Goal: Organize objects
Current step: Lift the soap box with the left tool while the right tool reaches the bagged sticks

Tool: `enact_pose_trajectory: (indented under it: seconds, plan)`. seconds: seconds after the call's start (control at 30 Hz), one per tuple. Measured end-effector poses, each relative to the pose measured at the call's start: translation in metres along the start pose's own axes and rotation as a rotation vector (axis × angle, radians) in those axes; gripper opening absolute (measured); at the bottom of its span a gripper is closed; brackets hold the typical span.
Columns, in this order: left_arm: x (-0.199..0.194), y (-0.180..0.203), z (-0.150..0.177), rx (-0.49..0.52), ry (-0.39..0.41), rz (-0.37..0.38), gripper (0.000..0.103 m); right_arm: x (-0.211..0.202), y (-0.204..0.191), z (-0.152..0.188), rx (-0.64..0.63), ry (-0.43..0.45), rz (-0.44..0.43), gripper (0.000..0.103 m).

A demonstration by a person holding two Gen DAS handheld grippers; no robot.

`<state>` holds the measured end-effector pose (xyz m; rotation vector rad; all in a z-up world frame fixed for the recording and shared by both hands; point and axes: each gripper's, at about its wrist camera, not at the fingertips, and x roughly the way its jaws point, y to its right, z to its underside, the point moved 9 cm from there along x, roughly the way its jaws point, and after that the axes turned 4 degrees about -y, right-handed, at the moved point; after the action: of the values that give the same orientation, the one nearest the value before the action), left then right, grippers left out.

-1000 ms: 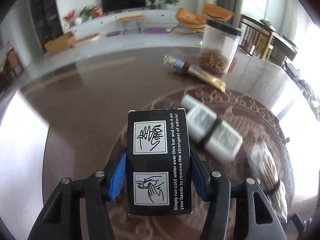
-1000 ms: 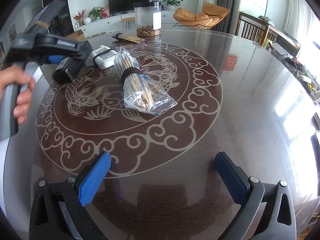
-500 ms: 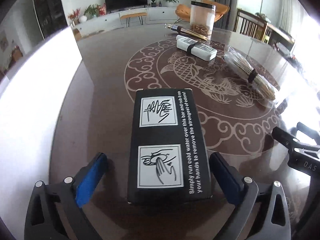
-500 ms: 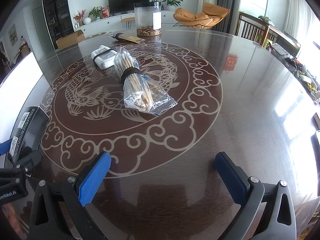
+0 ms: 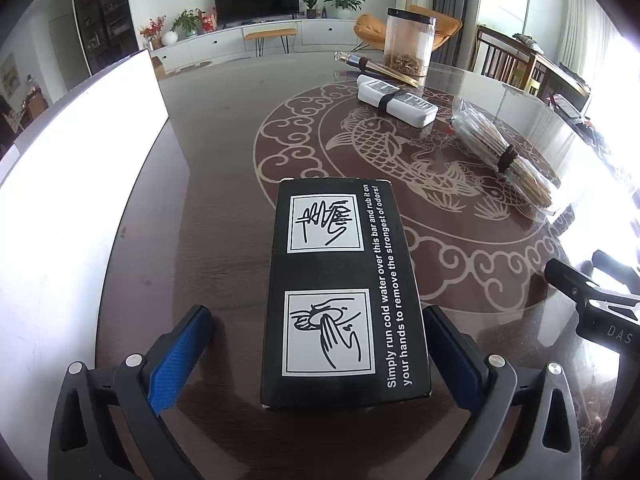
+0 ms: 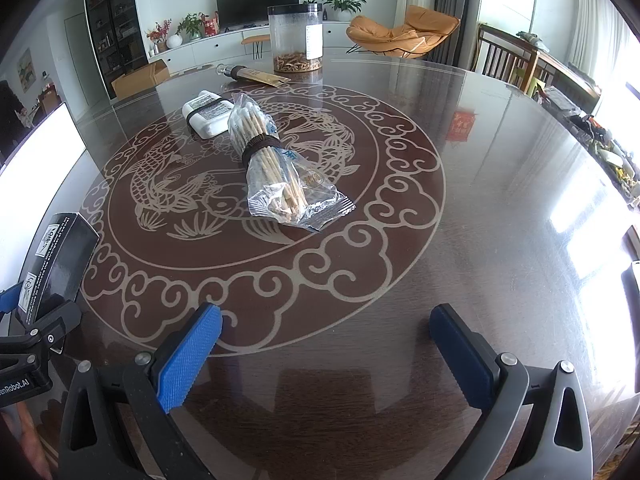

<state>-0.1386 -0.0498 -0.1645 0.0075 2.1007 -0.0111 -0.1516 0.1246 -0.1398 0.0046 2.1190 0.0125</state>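
Observation:
A black box with white hand-washing pictures (image 5: 344,288) lies flat on the dark round table (image 5: 216,216), near its left front edge. My left gripper (image 5: 316,344) is open around it, the left pad clear of the box, the right pad close to its side. The box also shows at the far left of the right wrist view (image 6: 52,264). My right gripper (image 6: 326,344) is open and empty above the table's front. A bag of sticks bound by a dark band (image 6: 272,168), a white pack with a black band (image 6: 206,114), a gold tube (image 6: 256,75) and a clear jar (image 6: 296,38) lie farther back.
A bright white panel (image 5: 72,184) stands along the table's left edge. Wooden chairs (image 6: 508,60) and cluttered furniture stand at the right. The right gripper's body shows at the right of the left wrist view (image 5: 592,304).
My left gripper carried the black box from the middle to the table's left front edge, set it down and opened. The right gripper has not moved.

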Motion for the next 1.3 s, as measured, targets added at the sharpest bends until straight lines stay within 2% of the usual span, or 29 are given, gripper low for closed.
enact_pose_trajectory:
  seconds: [0.37, 0.43, 0.53, 0.67, 0.83, 0.93, 1.0, 1.07, 1.17, 1.3]
  plan:
    - [-0.001, -0.001, 0.000, 0.000, 0.000, -0.001, 0.103, 0.000, 0.000, 0.000, 0.000, 0.000, 0.000, 0.103]
    - [-0.001, -0.001, 0.000, 0.000, 0.000, -0.001, 0.103, -0.002, -0.001, 0.004, 0.001, -0.025, 0.002, 0.103]
    - [-0.001, -0.001, 0.000, 0.000, 0.000, -0.001, 0.103, -0.005, -0.009, 0.010, -0.064, -0.061, -0.044, 0.103]
    - [-0.001, -0.001, 0.000, 0.000, 0.000, -0.001, 0.103, -0.012, -0.007, 0.009, -0.029, -0.006, -0.121, 0.103]
    - [-0.001, -0.001, 0.000, -0.001, 0.001, 0.000, 0.103, -0.018, -0.004, 0.003, -0.002, 0.012, -0.242, 0.103]
    - [-0.001, -0.001, 0.000, 0.000, 0.001, -0.001, 0.103, -0.016, -0.008, 0.006, -0.085, -0.021, -0.213, 0.103]
    - [-0.001, -0.001, 0.000, 0.000, 0.001, -0.001, 0.103, -0.014, -0.002, 0.003, -0.057, -0.044, -0.152, 0.103]
    - [-0.001, -0.001, 0.000, -0.001, 0.001, 0.000, 0.103, -0.024, 0.000, -0.011, -0.015, -0.006, -0.211, 0.103]
    - [-0.001, -0.001, 0.000, 0.002, 0.001, -0.001, 0.103, -0.029, 0.004, -0.047, -0.012, 0.000, -0.203, 0.103]
    - [-0.002, -0.001, 0.000, 0.002, 0.001, -0.001, 0.103, -0.012, -0.015, -0.087, -0.073, -0.071, -0.224, 0.103]
